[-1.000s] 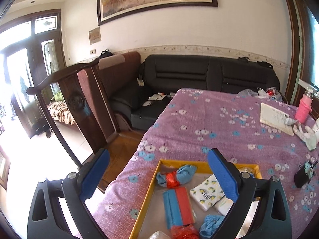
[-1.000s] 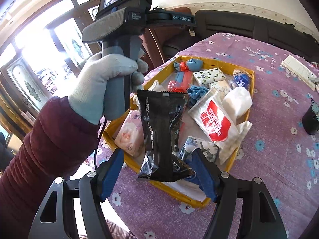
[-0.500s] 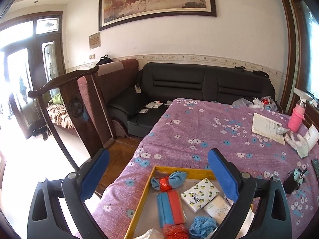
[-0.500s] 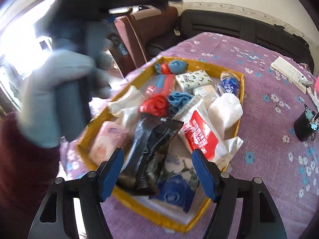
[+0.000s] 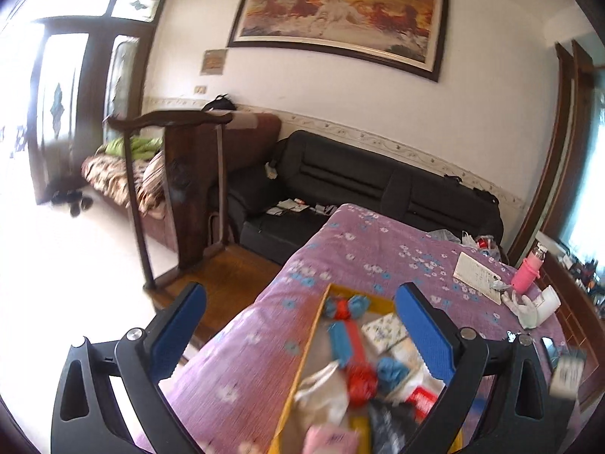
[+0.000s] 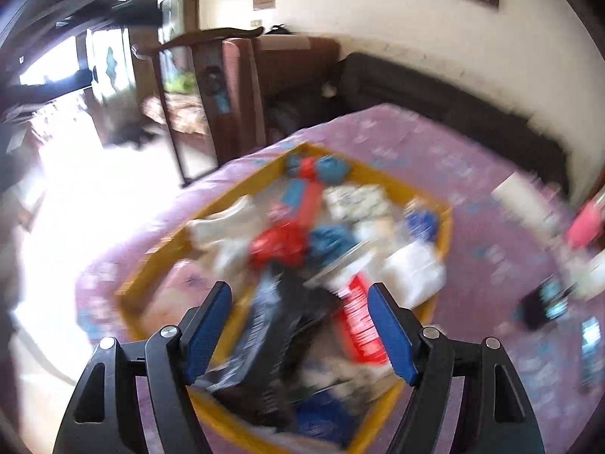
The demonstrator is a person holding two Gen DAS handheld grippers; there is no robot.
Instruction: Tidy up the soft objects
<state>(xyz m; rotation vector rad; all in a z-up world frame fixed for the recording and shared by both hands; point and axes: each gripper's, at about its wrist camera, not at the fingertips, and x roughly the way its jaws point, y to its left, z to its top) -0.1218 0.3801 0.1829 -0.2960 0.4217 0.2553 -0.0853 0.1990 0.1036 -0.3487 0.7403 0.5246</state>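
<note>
A yellow-rimmed tray full of soft packets sits on the purple flowered tablecloth. A black packet lies in the tray near its front, beside a red-and-white pouch and a red bundle. My right gripper is open and empty above the black packet; this view is blurred. My left gripper is open and empty above the tray's left rim. The tray's near part is blurred in the left wrist view.
A notebook, a pink bottle and a white glove lie on the table's far right. A dark wooden chair stands left of the table. A black sofa runs along the wall.
The black packet left my right gripper and now lies in the tray. The right gripper pulled back and up. The left gripper swung left and lifted; both views blur.
</note>
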